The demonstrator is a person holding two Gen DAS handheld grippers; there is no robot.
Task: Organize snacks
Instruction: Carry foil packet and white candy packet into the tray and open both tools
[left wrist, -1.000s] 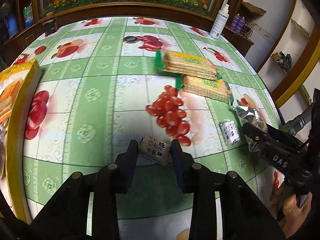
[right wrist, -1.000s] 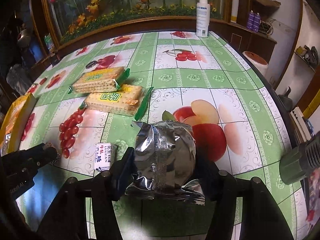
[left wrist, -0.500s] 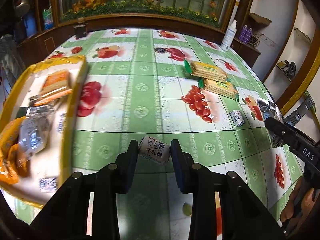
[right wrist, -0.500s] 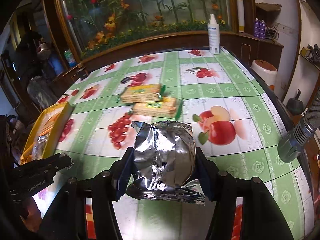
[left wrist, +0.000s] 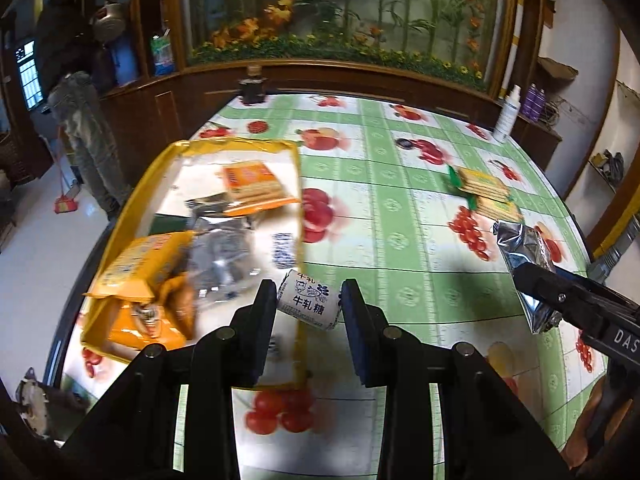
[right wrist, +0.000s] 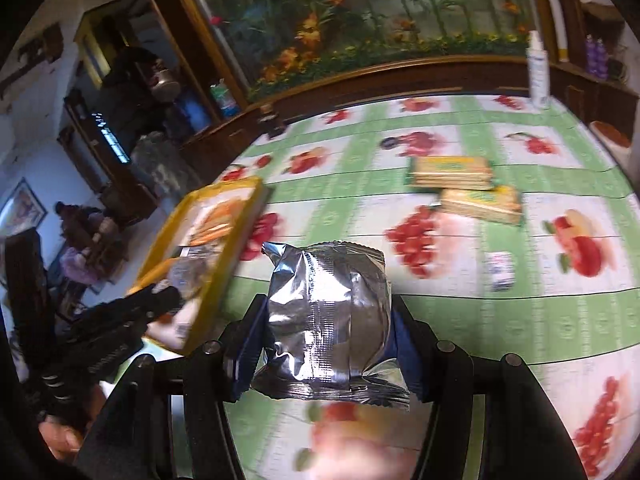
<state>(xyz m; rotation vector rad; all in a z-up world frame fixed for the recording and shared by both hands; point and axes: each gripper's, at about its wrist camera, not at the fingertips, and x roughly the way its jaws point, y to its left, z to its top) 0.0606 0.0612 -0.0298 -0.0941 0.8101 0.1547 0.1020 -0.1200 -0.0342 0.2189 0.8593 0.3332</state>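
My left gripper (left wrist: 309,303) is shut on a small white nougat candy (left wrist: 309,299) with dark print, held in the air over the right rim of a yellow tray (left wrist: 132,204). The tray holds orange packets, silver packets and a small white candy. My right gripper (right wrist: 326,320) is shut on a crinkled silver foil snack packet (right wrist: 326,316), above the table to the right of the yellow tray (right wrist: 236,220). The same silver packet (left wrist: 524,264) shows at the right of the left wrist view. Two cracker packs (right wrist: 452,172) and a small white candy (right wrist: 500,270) lie on the table.
The round table wears a green and white fruit-print cloth (left wrist: 400,248). A white bottle (right wrist: 537,68) and a dark jar (left wrist: 251,87) stand at the far edge, before a wooden-framed aquarium. A person (left wrist: 76,92) stands beyond the table at the left.
Both grippers have swung left and risen with their loads. The yellow tray has come into full view under the left gripper, and the cracker packs have slid off to the right.
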